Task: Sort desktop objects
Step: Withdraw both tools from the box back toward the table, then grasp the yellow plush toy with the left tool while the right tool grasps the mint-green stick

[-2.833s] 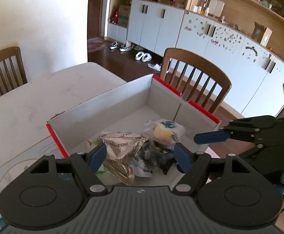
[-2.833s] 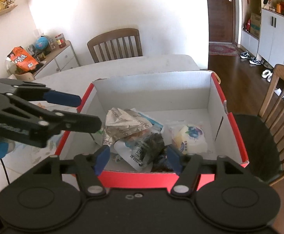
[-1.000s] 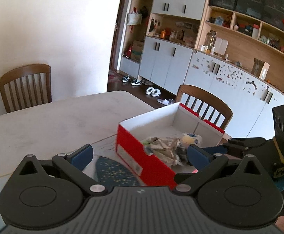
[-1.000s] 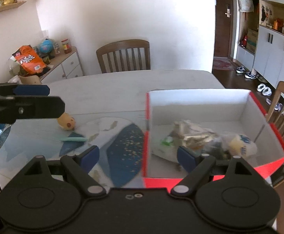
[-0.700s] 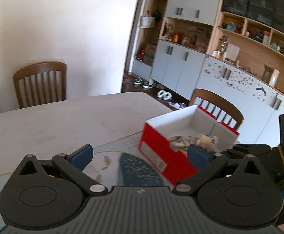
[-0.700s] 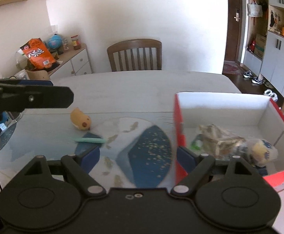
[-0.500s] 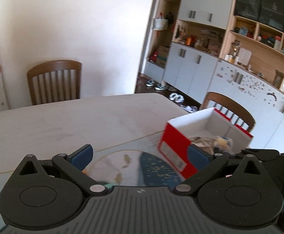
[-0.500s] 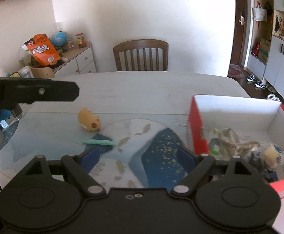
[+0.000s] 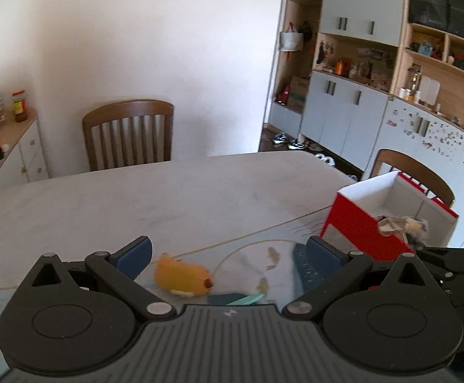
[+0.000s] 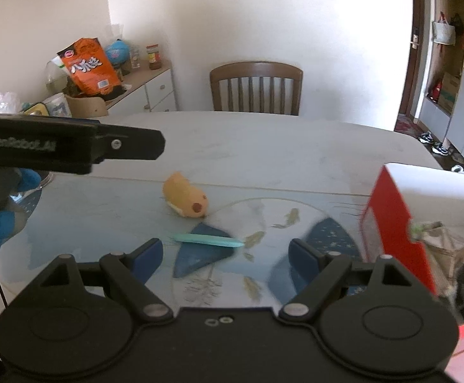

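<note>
We hold the left gripper (image 9: 228, 252) and right gripper (image 10: 225, 255) open, both empty, above the counter (image 10: 264, 146). Yellow toy (image 10: 185, 195) and teal stick (image 10: 208, 240) lie near; red box (image 10: 394, 223) stands right.

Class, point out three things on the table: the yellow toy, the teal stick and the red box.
yellow toy (image 10: 185, 195), right wrist view, middle of its body
teal stick (image 10: 208, 240), right wrist view, middle of its length
red box (image 9: 356, 229), left wrist view, its red outer wall

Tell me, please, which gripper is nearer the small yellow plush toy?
Left. The left gripper has the yellow plush toy just ahead between its open fingers; the right gripper sits further back, behind the teal stick.
</note>
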`<state>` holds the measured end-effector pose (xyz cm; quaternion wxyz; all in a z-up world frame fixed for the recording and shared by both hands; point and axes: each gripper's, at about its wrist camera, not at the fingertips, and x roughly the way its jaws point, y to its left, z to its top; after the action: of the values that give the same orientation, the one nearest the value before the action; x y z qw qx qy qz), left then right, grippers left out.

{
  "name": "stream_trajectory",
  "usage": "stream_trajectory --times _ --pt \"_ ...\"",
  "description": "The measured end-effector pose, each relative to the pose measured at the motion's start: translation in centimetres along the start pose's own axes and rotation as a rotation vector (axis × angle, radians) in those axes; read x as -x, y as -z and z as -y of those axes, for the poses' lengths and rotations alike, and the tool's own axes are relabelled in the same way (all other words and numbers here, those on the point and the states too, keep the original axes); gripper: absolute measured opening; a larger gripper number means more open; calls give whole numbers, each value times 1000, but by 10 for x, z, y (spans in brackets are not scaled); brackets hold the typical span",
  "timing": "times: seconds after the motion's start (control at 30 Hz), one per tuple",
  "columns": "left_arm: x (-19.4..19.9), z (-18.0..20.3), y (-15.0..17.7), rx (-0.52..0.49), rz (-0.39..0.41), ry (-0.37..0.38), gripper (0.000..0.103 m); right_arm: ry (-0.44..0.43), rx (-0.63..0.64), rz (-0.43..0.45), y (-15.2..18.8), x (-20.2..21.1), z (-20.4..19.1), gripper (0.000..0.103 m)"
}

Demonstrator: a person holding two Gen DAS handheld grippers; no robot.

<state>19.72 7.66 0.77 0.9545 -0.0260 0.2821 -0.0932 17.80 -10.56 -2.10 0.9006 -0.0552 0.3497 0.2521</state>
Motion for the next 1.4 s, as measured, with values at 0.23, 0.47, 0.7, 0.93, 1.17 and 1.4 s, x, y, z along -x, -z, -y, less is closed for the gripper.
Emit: stream_trajectory --times 0.23,0.47,0.7,0.93,1.17,1.4 --pt "-9 -24 8 13 -8 -36 103 -15 28 -14 -2 -18 -18 86" --pt "-28 -44 13 19 -21 -58 103 -22 27 -38 3 -42 -28 86" --pt "-59 -58 16 32 -48 -45 103 -10 19 -58 5 -72 -30 87" --pt "-88 -74 18 61 -82 -17 103 17 -45 -78 7 -104 -23 93" --pt "-109 -78 24 71 -114 -11 103 36 -97 -100 8 -125 -17 98" --pt "-117 -81 27 65 -126 -2 103 48 -129 -97 12 -134 -21 100"
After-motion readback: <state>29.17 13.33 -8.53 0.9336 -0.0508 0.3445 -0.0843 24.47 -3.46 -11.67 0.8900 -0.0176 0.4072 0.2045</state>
